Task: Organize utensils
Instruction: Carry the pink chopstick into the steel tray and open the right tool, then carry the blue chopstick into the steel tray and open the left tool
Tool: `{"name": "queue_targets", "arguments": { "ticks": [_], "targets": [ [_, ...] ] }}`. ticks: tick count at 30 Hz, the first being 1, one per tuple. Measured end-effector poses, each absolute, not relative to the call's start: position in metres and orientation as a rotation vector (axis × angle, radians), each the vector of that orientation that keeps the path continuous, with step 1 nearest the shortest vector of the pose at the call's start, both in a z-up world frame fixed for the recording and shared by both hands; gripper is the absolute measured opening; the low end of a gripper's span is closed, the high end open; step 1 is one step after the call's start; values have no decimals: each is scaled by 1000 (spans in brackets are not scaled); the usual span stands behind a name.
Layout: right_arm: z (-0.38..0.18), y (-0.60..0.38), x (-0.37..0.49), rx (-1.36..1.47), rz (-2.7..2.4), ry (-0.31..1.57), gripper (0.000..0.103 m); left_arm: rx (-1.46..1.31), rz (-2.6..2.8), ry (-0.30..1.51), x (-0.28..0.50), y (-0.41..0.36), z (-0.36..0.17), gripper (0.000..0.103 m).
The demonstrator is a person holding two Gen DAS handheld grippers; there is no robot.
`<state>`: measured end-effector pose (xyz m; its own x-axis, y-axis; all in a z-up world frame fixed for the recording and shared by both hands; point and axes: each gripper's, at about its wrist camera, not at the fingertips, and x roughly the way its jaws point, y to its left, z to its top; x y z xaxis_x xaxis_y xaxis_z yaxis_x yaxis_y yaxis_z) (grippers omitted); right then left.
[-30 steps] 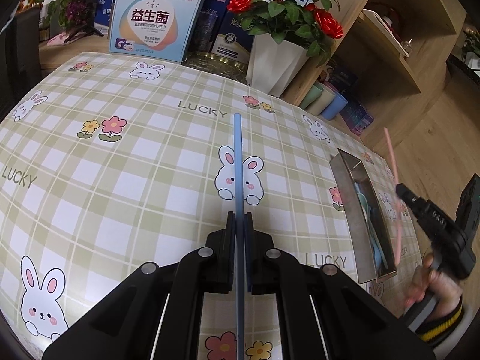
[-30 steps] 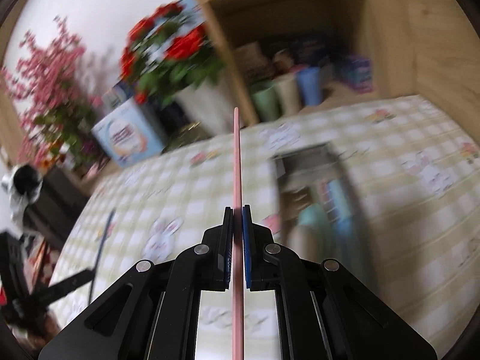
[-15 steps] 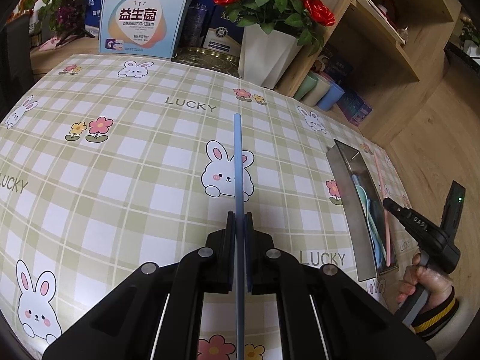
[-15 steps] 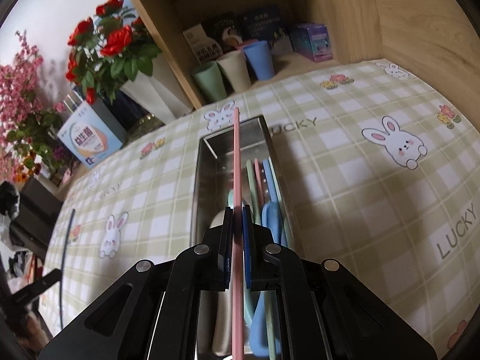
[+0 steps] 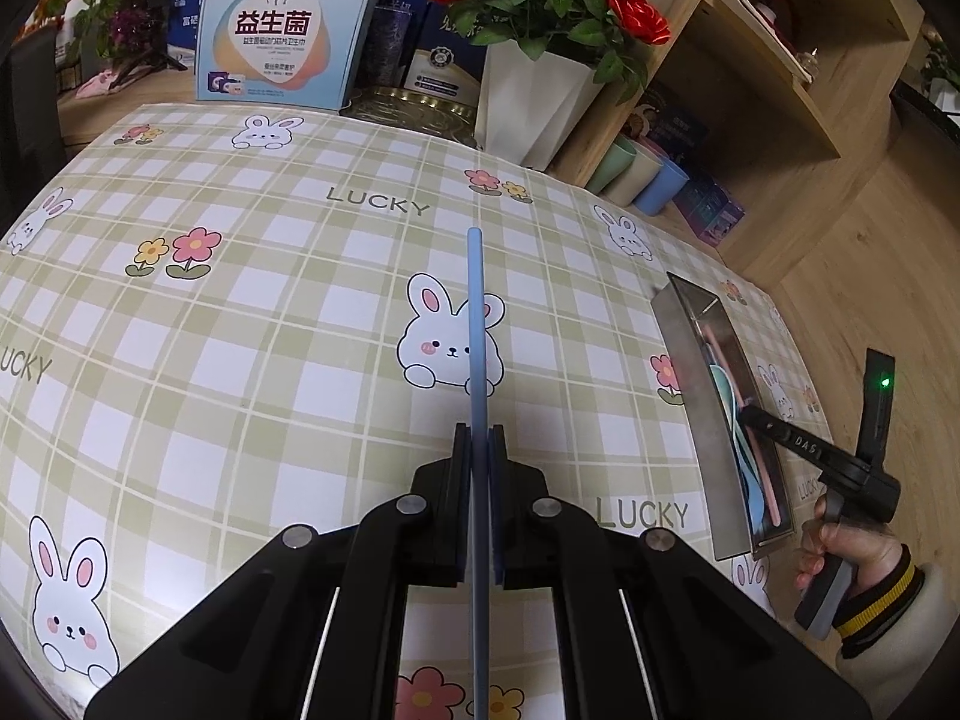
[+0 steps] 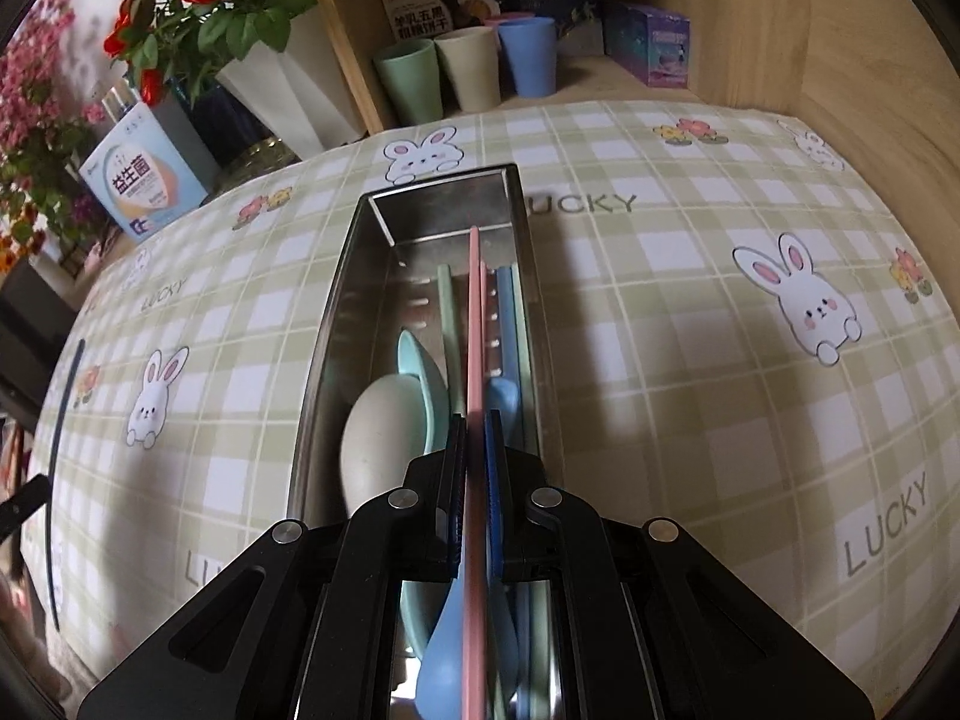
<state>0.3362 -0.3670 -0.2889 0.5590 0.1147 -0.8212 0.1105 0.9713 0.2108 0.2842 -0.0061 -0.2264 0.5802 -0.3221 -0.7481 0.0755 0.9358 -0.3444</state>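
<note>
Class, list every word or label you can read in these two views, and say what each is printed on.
"LUCKY": tablecloth, repeated.
"益生菌": pale blue box; its smaller print is too small to read.
"DAS": side of the right tongs.
Packets on the wooden shelf: print too small to read with certainty.

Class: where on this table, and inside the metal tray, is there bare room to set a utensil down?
The checked tablecloth left of the metal tray lies bare. In the tray, only the far end is free; spoons and chopsticks crowd the rest.

Metal tray (image 6: 336,324): 1; cups (image 6: 468,69) on shelf: 3; spoons (image 6: 384,426) in tray: 3, possibly more
</note>
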Motion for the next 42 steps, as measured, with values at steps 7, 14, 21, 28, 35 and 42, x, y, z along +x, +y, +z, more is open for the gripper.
{"name": "queue_targets", "arguments": {
  "ticks": [7,14,21,28,35,42],
  "targets": [
    [-282,-369,329,293,-10,971,8,-300,-259,944,285,-17,-222,5],
    [-258,-382,310,339,-23,901,8,-297,-327,954,293,-50,-210,5],
    [-244,-403,287,386,-59,849,57,-276,-406,972,302,-100,-201,5],
    [-239,-431,268,412,-112,823,86,-294,-449,1032,317,-154,-203,5],
    [-242,-460,250,458,-137,816,86,-313,-500,1084,329,-211,-209,5],
    [-244,-485,236,488,-172,803,86,-251,-503,1146,339,-255,-234,5]
  ]
}}
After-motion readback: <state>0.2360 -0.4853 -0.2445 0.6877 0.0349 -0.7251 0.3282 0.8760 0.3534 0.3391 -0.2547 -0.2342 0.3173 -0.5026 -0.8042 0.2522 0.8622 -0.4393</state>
